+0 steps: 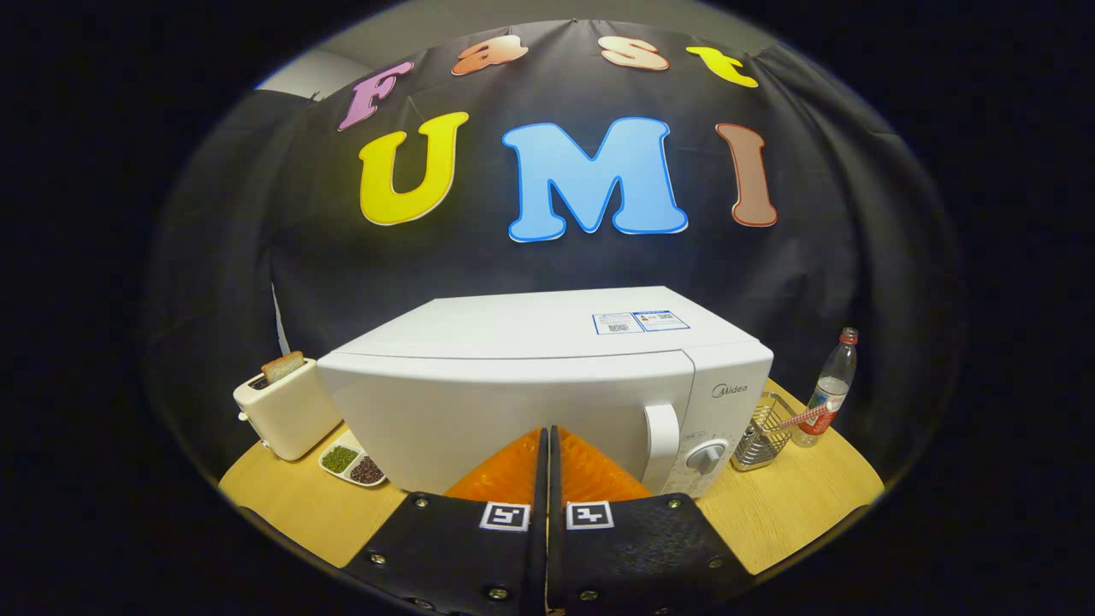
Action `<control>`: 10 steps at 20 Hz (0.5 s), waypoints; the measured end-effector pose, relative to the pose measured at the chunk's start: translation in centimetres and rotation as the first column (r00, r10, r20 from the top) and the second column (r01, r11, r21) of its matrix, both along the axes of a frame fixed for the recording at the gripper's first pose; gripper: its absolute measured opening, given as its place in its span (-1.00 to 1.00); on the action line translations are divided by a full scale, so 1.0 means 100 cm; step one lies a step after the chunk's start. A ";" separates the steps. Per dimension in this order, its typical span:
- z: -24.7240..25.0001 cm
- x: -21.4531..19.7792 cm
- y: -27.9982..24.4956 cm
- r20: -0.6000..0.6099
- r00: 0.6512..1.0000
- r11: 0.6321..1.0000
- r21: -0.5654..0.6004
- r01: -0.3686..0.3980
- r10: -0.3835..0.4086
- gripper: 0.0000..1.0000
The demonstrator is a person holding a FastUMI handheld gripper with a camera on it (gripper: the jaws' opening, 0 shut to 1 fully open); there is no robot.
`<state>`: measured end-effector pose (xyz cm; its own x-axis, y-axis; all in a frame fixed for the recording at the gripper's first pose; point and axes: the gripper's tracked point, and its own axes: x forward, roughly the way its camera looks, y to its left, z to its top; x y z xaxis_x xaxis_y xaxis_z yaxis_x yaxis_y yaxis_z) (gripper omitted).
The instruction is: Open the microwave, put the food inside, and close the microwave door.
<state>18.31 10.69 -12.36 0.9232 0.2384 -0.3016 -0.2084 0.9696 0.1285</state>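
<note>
A white microwave [530, 376] stands on the wooden table [796, 505] with its door closed. Its vertical handle [660, 445] is on the right side of the door, beside the control dial [707, 458]. My gripper [547, 436] is shut, the two fingers pressed together with nothing between them, and its tips point at the lower middle of the door, left of the handle. A small divided dish of food [352, 464], green in one half and dark in the other, lies on the table left of the microwave.
A cream toaster [287, 411] with a slice of bread in it stands at the far left. Right of the microwave are a wire basket [764, 435] holding a striped stick and a clear plastic bottle [830, 389].
</note>
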 end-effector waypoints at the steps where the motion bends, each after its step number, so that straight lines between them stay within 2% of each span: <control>1: 0.008 -0.009 -0.002 0.016 1.000 1.000 -0.004 0.004 -0.004 -0.97; 7: 0.037 -0.068 -0.017 0.078 0.996 0.999 -0.019 0.039 -0.037 -0.97; 10: 0.047 -0.100 -0.017 0.090 0.996 1.000 -0.012 0.024 -0.023 -0.92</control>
